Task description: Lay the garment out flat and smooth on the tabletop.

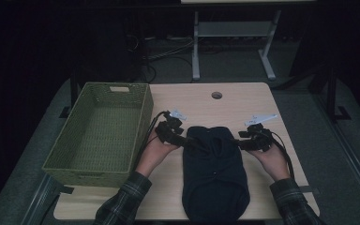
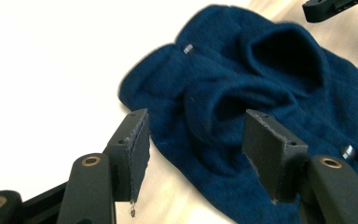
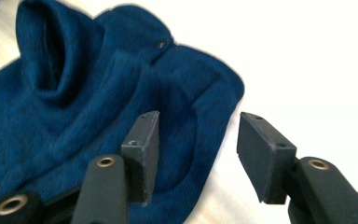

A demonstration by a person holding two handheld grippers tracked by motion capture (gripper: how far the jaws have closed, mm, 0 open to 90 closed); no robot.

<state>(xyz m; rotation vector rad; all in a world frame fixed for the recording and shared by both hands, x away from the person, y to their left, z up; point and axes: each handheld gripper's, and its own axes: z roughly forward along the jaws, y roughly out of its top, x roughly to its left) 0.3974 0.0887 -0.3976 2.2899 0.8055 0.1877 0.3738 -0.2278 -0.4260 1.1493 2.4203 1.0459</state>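
Note:
A dark blue knitted garment [image 1: 215, 173] with small buttons lies folded on the wooden table [image 1: 248, 101], reaching to the near edge. My left gripper [image 1: 191, 142] hovers at the garment's upper left edge and my right gripper [image 1: 237, 142] at its upper right edge. In the left gripper view my left gripper [image 2: 196, 135] is open above the rumpled fabric [image 2: 261, 79], its pads clear of the cloth. In the right gripper view my right gripper [image 3: 198, 135] is likewise open, with the garment's edge [image 3: 74, 93] lying below and nothing pinched.
A green woven basket [image 1: 143, 117] stands on the left side of the table, close to my left hand. A round cable hole [image 1: 216, 95] sits near the table's far edge. Beyond the table is a white desk frame [image 1: 196, 51].

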